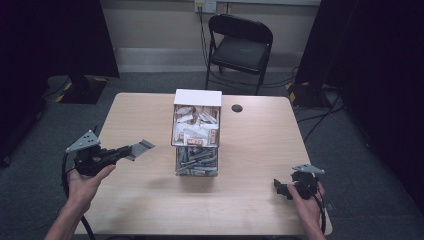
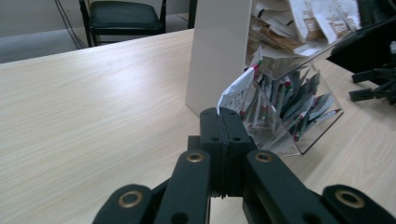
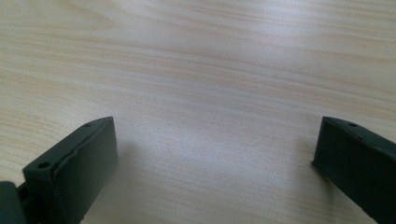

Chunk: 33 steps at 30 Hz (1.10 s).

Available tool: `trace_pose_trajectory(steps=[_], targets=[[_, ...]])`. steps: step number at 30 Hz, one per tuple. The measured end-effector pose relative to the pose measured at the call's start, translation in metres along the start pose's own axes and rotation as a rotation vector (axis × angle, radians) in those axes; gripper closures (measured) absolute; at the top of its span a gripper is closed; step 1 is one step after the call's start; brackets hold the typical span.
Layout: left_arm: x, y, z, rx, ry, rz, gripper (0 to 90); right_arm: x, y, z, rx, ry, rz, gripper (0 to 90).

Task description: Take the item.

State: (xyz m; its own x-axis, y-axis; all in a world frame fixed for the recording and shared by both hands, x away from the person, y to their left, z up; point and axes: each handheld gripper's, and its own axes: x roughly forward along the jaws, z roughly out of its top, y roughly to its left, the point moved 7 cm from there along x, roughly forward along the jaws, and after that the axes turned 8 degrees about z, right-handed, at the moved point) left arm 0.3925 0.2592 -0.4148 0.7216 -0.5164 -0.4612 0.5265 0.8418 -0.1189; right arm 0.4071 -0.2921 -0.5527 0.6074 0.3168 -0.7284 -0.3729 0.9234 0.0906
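A clear two-tier box with a white back panel stands mid-table. Its upper tier holds brown-and-white sachets; its lower tier holds slim stick packets. Left of the box, my left gripper is held above the table and shut on a white packet that sticks out past its tips. In the left gripper view the jaws are pressed together on that packet, which has red and green print. My right gripper rests near the front right corner, and its jaws stand wide open over bare wood.
The light wooden table has a round cable hole behind and to the right of the box. A black folding chair stands beyond the far edge. Dark stands and cables flank the table on the grey floor.
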Motion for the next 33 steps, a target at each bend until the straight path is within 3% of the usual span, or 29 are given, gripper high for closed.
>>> trace_pose_trajectory(steps=[10,22,26,33], targets=[[0.013,0.018,0.004,0.0,0.02,0.039,90.0,0.0,0.0,0.0,-0.002,0.001,0.001,0.0],[0.034,0.028,-0.015,0.005,0.098,0.071,90.0,0.0,0.0,0.0,-0.005,0.0,0.003,0.0],[0.039,0.032,-0.018,0.007,0.103,0.073,90.0,0.0,0.0,0.0,-0.005,0.0,0.003,0.0],[0.062,0.036,-0.022,0.008,0.14,0.083,90.0,0.0,0.0,0.0,-0.005,0.0,0.003,0.0]])
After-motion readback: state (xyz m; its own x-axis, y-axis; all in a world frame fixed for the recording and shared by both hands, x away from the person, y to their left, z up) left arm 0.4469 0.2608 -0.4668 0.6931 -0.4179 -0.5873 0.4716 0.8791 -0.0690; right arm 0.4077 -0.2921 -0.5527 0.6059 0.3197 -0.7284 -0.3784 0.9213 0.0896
